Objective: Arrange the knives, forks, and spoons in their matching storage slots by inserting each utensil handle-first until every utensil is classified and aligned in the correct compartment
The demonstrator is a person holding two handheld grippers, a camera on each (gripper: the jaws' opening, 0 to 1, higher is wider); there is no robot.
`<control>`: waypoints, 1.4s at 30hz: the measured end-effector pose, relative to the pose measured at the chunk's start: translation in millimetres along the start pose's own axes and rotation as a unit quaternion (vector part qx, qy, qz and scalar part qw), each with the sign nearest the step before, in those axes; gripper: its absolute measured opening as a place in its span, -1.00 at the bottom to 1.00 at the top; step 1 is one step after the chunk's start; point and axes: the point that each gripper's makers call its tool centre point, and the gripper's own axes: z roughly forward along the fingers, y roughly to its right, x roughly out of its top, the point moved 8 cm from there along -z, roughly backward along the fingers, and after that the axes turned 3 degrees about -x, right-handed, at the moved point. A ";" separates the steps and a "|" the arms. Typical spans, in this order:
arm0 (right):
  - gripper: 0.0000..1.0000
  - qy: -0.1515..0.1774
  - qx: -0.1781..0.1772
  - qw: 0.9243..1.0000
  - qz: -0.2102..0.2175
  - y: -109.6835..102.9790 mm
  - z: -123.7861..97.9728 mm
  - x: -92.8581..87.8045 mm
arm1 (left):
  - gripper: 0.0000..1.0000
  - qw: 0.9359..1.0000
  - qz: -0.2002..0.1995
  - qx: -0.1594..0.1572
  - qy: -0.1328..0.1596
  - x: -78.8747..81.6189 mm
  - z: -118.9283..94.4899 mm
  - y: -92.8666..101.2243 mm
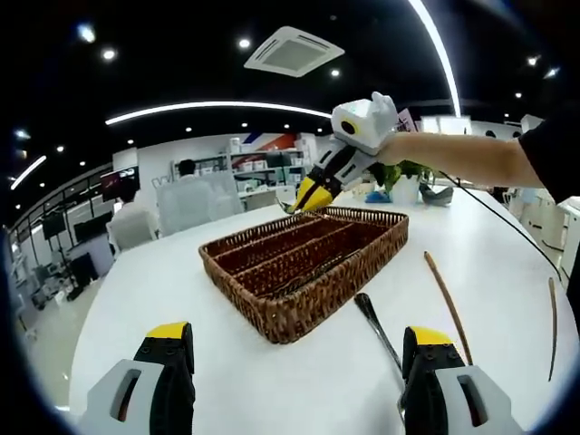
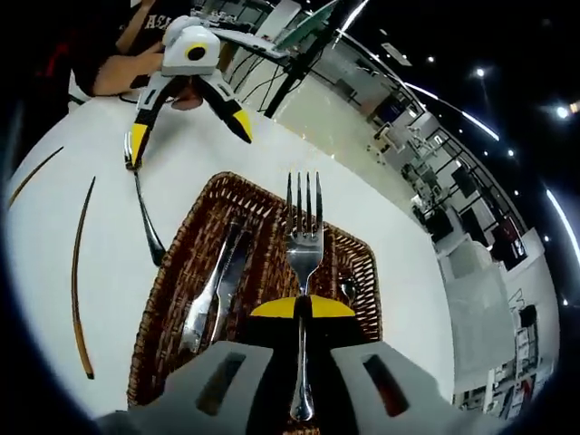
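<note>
A brown wicker tray (image 1: pixel 299 317) with long slots lies on the white table. My right gripper (image 2: pixel 304 308) is shut on the handle of a silver fork (image 2: pixel 304 227), tines pointing away, held above the tray (image 2: pixel 156 313). Inside the tray lie a knife and another utensil (image 2: pixel 216 288) in a left slot and a spoon (image 2: pixel 350 290) on the right. In the left gripper view, the right gripper (image 1: pixel 304 201) hangs over the tray's far end. My left gripper (image 1: pixel 299 340) is open, and it appears spread wide (image 2: pixel 188 134) above a metal utensil (image 2: pixel 145 217) on the table.
The loose utensil (image 1: pixel 379 331) lies beside the tray near my left gripper's right jaw. Two thin brown sticks (image 1: pixel 449 304) (image 1: pixel 551 326) rest on the table further right, also seen as sticks (image 2: pixel 80 263) (image 2: pixel 32 177). A person's arm (image 1: pixel 462 159) reaches in. Chairs stand beyond the table.
</note>
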 end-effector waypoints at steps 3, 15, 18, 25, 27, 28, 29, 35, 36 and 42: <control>-1.00 -0.015 0.007 1.000 0.003 8.0 6.2 -2.1 | 1.00 1.000 -0.002 0.002 -0.001 -0.9 0.3 -1.9; -1.00 -0.042 0.017 0.999 0.010 25.7 17.7 -4.3 | 1.00 1.000 -0.005 0.002 -0.004 0.0 1.6 -2.9; -1.00 -0.045 0.018 0.999 0.006 24.4 18.8 -4.2 | 1.00 1.000 -0.005 -0.001 -0.002 0.3 1.6 -1.5; -1.00 -0.050 0.019 0.999 0.008 21.4 20.1 -6.0 | 1.00 1.000 -0.007 -0.001 -0.001 -2.8 0.9 0.1; -1.00 -0.063 0.014 0.998 0.010 20.1 22.5 -9.1 | 1.00 1.000 -0.007 -0.001 0.000 -3.0 0.9 0.9; -1.00 -0.064 0.018 0.998 0.008 18.1 24.7 -10.8 | 1.00 1.000 -0.007 -0.002 0.000 -3.2 0.9 1.4; -1.00 -0.065 0.019 0.998 0.009 17.1 26.0 -11.9 | 1.00 1.000 -0.007 -0.002 0.001 -3.3 0.9 1.6; -1.00 -0.068 0.022 0.997 0.016 13.0 35.0 -15.5 | 1.00 1.000 -0.008 -0.001 0.000 -4.5 1.0 1.2; -1.00 -0.069 0.023 0.997 0.017 11.6 37.3 -16.1 | 1.00 1.000 -0.008 -0.001 0.000 -4.4 1.0 1.2; -1.00 -0.069 0.026 0.997 0.030 7.0 48.7 -22.9 | 1.00 1.000 -0.008 0.000 0.002 -3.9 0.7 0.5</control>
